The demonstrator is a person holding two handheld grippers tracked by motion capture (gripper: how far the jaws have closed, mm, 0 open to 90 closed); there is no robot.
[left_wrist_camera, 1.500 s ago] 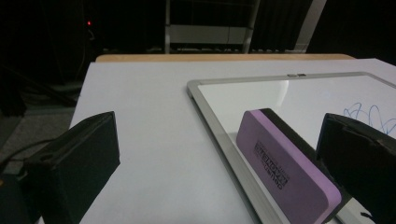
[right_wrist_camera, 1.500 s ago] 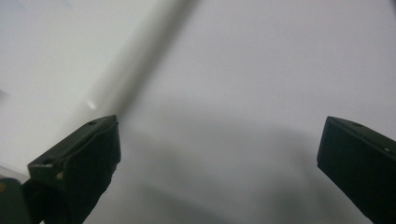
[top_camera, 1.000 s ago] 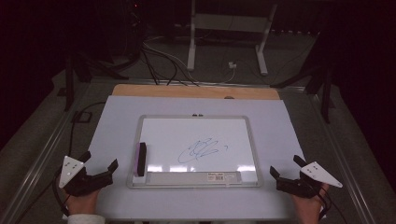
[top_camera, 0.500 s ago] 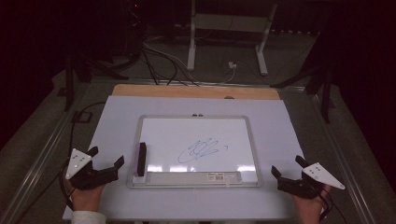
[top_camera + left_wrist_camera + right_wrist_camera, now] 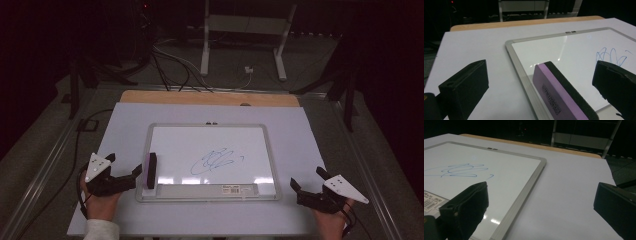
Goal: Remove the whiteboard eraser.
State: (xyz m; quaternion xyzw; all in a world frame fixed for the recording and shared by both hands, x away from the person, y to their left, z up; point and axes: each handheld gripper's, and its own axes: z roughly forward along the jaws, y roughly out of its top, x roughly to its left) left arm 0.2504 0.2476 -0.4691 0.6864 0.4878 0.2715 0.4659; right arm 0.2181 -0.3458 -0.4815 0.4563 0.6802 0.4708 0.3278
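1. The eraser (image 5: 150,170) lay at the near left corner of the whiteboard (image 5: 210,197), long side running near to far, purple back turned left toward your left tool (image 5: 131,176) and dark felt turned right, so it appeared to stand on edge.

2. Your left tool was spread wide, with nothing in it. In the left gripper view the eraser (image 5: 564,95) sat between the two jaws, though neither jaw touched it.

3. Your right tool (image 5: 306,186) was also spread wide and empty, hovering over the bench (image 5: 100,130) just off the board's near right corner, well apart from the eraser.

4. The eraser looked light: a stiff foam back with a soft felt face. It would likely give a little under pressure, so a moderate squeeze should have been enough.

5. The best hold was probably across its thin dimension, one jaw on the purple back and one on the felt, near the middle of its length so it would not pivot.

6. The board looked glossy and slick, so the eraser could have skidded or tipped if one jaw met it first.

7. The blue scribble (image 5: 212,161) sat mid-board, to the right of the eraser.
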